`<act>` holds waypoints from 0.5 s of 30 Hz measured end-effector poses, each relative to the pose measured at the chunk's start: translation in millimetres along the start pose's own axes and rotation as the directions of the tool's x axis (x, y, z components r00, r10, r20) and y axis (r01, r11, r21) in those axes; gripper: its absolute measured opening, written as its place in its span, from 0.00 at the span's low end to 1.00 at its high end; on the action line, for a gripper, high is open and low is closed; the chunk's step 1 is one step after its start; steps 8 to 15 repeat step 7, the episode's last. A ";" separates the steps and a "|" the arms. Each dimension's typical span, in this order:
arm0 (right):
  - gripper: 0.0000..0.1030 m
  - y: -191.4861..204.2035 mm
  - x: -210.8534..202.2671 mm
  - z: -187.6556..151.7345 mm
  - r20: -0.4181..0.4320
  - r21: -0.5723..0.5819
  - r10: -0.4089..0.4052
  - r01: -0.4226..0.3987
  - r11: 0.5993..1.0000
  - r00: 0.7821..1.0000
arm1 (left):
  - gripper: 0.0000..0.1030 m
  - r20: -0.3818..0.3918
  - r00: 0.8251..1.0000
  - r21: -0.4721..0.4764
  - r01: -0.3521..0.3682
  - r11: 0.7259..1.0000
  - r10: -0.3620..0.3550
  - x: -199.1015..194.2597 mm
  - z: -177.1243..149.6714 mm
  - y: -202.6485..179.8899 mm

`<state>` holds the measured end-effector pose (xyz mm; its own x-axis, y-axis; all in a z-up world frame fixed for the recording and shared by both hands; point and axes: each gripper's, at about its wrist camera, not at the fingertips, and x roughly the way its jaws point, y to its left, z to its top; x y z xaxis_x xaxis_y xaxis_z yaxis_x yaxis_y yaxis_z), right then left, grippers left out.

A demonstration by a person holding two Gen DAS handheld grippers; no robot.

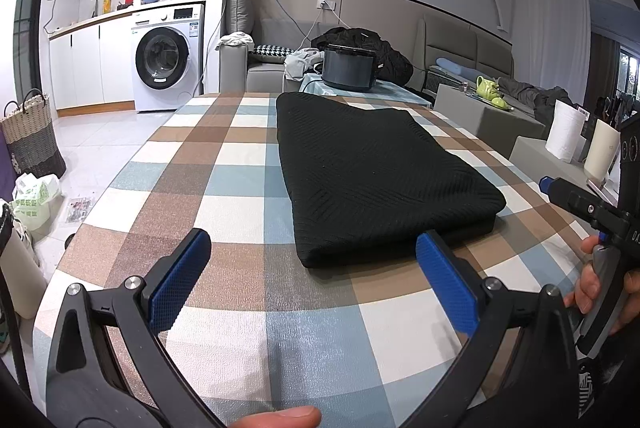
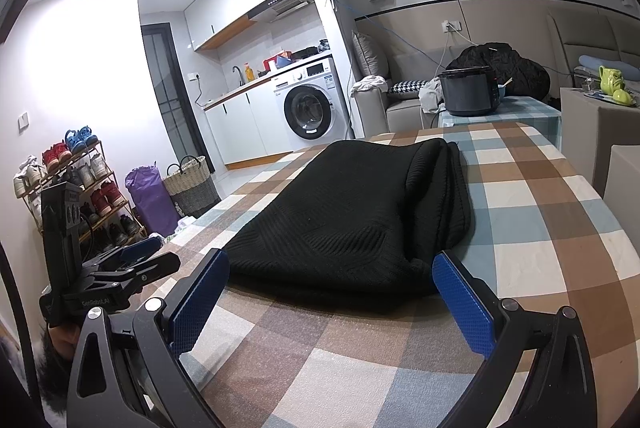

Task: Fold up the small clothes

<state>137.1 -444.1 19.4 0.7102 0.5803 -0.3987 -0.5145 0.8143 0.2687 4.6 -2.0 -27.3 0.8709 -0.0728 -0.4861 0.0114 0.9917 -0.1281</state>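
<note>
The left gripper (image 1: pixel 312 268) hangs low over the table (image 1: pixel 224 188) with its jaws spread wide and nothing between them; its blue pads (image 1: pixel 180 280) frame bare checked cloth, and the right-hand pad sits just in front of the near edge of the garment (image 1: pixel 376 172). A fingertip (image 1: pixel 280 418) shows at the bottom of that view. The right gripper (image 2: pixel 332 292) is likewise wide and empty, its pads (image 2: pixel 464 304) standing to either side of the garment's near end, close to it, though whether they touch the fabric cannot be told. The garment is a black ribbed knit, folded into a thick oblong and lying flat on the table, running lengthwise away from both grippers; in the right wrist view (image 2: pixel 352 212) its layered edges stack along the right side. Each gripper appears in the other's view: the right one at the far right edge of the left view, with a hand (image 1: pixel 600 288) around its handle, and the left one at the lower left of the right view. Beyond the table stands a dark pot (image 1: pixel 348 66) on a smaller checked surface, with a sofa (image 1: pixel 260 68) and a heap of dark clothes behind it. Further off to the left is a washer (image 1: pixel 166 58) under a counter, a woven basket (image 1: pixel 30 136) on the floor, and, in the right view, a shoe rack (image 2: pixel 76 184).
</note>
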 end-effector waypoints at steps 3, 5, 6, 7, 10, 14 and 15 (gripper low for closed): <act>1.00 0.4 -0.3 -0.4 -0.001 0.001 0.001 -0.001 1.000 1.000 | 0.99 0.002 1.000 0.001 -0.001 1.000 0.001 -0.2 0.2 0.3; 1.00 0.0 -0.1 0.0 -0.001 0.000 0.001 -0.001 1.000 1.000 | 0.99 0.002 1.000 0.000 0.000 1.000 0.000 -0.2 0.1 0.1; 1.00 0.2 -0.1 0.0 0.000 0.001 0.000 0.000 1.000 1.000 | 0.99 0.003 1.000 0.001 0.002 1.000 -0.002 -0.5 0.4 0.3; 1.00 0.8 -0.2 -0.4 0.000 0.001 0.000 0.000 1.000 1.000 | 0.99 0.003 1.000 0.003 0.004 1.000 -0.004 -0.2 0.6 0.8; 1.00 0.8 -0.2 -0.4 0.000 0.001 0.000 0.000 1.000 1.000 | 0.99 0.003 1.000 0.003 0.004 1.000 -0.004 -0.2 0.6 0.8; 1.00 0.8 -0.2 -0.4 0.000 0.001 0.000 0.000 1.000 1.000 | 0.99 0.003 1.000 0.003 0.004 1.000 -0.004 -0.2 0.6 0.8; 1.00 0.8 -0.2 -0.4 0.000 0.001 0.000 0.000 1.000 1.000 | 0.99 0.003 1.000 0.003 0.004 1.000 -0.004 -0.2 0.6 0.8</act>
